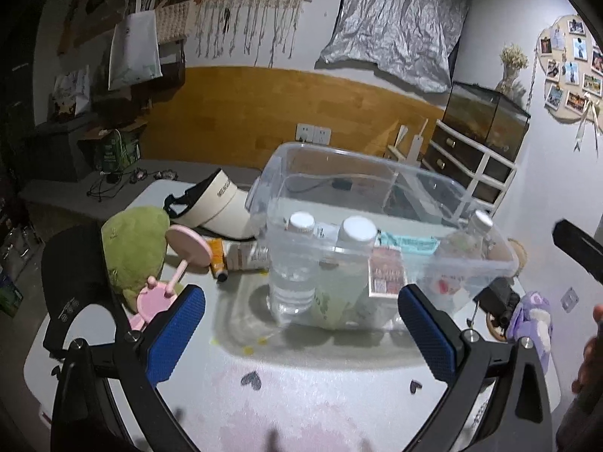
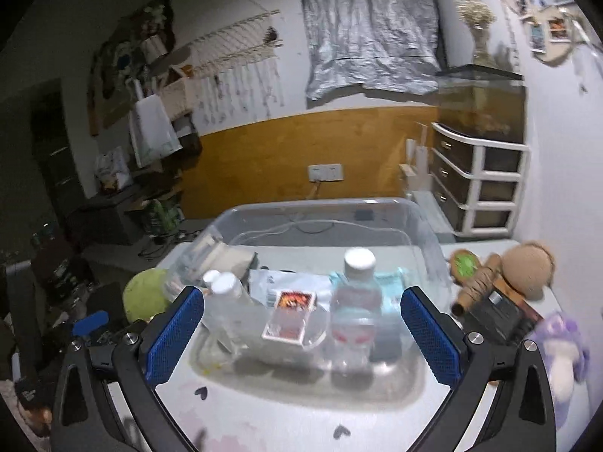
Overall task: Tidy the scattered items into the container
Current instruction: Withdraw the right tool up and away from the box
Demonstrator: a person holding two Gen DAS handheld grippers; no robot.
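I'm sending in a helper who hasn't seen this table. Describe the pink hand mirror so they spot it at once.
Start at the clear plastic bin in the middle of the table. On its left lies a green plush toy, and the pink hand mirror leans against it, beside the cream visor. It is the only pink thing there: a round disc on a thin stem.

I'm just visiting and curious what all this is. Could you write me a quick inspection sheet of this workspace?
Surface: pale table with small dark heart marks.
Job's things: clear plastic bin already holding bottles and a red card box; still outside it are a green plush, pink mirror, cream visor, orange tube, purple plush and brown plush.
Clutter: black cap at the table's left edge.
Grippers: left hand-held gripper and right hand-held gripper both open and empty.
Cables: a lead from the wall socket.
Surroundings: drawer unit, glass tank, silver sheet on the wall.
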